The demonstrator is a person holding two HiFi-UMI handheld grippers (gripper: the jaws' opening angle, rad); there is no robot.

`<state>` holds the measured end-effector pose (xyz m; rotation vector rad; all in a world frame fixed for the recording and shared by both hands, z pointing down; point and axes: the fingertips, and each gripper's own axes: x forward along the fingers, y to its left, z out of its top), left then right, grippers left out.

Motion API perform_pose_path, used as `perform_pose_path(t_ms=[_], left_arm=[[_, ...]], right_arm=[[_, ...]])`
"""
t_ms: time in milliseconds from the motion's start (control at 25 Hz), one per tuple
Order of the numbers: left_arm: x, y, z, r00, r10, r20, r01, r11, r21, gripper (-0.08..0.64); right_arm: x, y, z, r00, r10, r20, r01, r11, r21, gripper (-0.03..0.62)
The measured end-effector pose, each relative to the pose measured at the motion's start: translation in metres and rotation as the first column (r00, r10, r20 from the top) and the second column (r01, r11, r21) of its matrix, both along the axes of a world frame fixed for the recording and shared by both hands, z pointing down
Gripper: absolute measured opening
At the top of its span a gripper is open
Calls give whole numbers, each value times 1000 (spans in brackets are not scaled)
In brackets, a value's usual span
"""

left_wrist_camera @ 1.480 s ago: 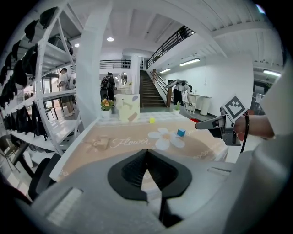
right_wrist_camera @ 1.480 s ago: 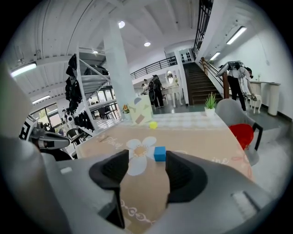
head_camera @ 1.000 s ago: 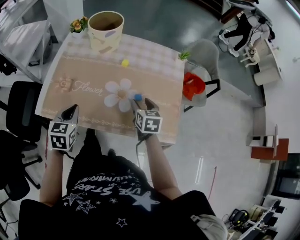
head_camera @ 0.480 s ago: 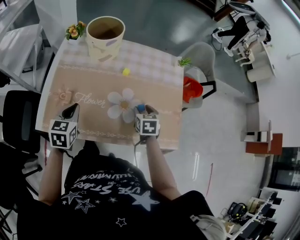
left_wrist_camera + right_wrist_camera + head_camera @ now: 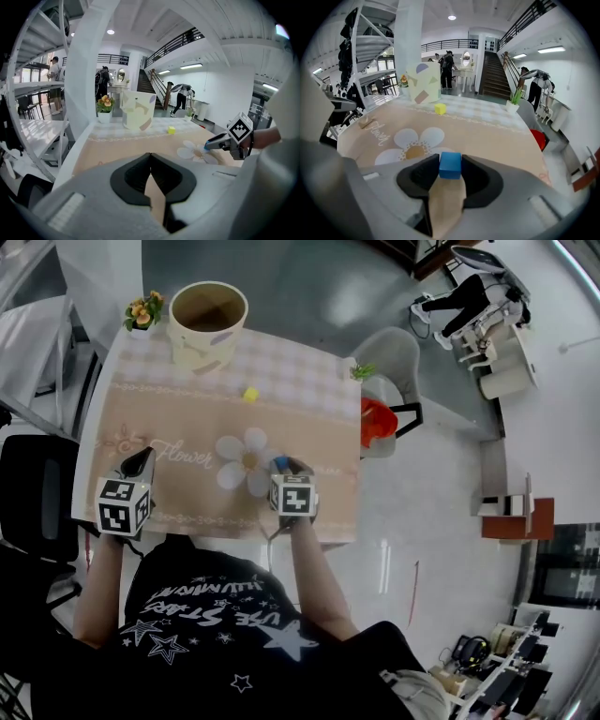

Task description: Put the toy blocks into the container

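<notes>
A blue block (image 5: 450, 165) lies on the flower-print cloth by the white daisy. My right gripper (image 5: 450, 161) has just been closing and is now shut on it, with a pad pressing each side. In the head view the blue block (image 5: 277, 463) shows at the right gripper's (image 5: 284, 466) tips. A yellow block (image 5: 250, 395) lies farther back, seen as a yellow block (image 5: 439, 108) past the daisy. The cream container (image 5: 202, 341) stands at the far left corner. My left gripper (image 5: 142, 457) is shut and holds nothing, over the cloth's near left; its tips meet in the left gripper (image 5: 150, 154) view.
A small pot of flowers (image 5: 141, 312) stands left of the container. A grey chair with a red thing (image 5: 382, 418) sits off the table's right side, and a black chair (image 5: 37, 488) off its left. Shelving stands at the far left.
The right gripper has sunk onto the blue block and its jaws have closed on it. The left gripper has moved forward over the cloth toward the "Flower" lettering.
</notes>
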<state>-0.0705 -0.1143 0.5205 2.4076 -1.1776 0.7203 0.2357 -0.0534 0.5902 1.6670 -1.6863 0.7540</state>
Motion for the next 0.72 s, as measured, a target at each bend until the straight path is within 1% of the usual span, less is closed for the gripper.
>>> perform_pose_path(t_ms=[160,360,560,720], left_arm=[[1,-13,-7,1000,8,-21,-8,1000,17,9],[-4,-34,-19,999,17,-28,-15,998,57,9],[-15,-57,-34,999,10,-45,-6,996,94,9],[-27,-75,-46,999,3,-53,3,993,117,9]], right_arm=[[-7,-13,-19,1000,-9,29,8,1000,28,152],[-22,-47,-62,998,-41,49,36,993,114,152],[-47,-90,-105,993,-92,71,75,976,205,152],[-68,-129,-142,987,-138,86,109,953,284,152]])
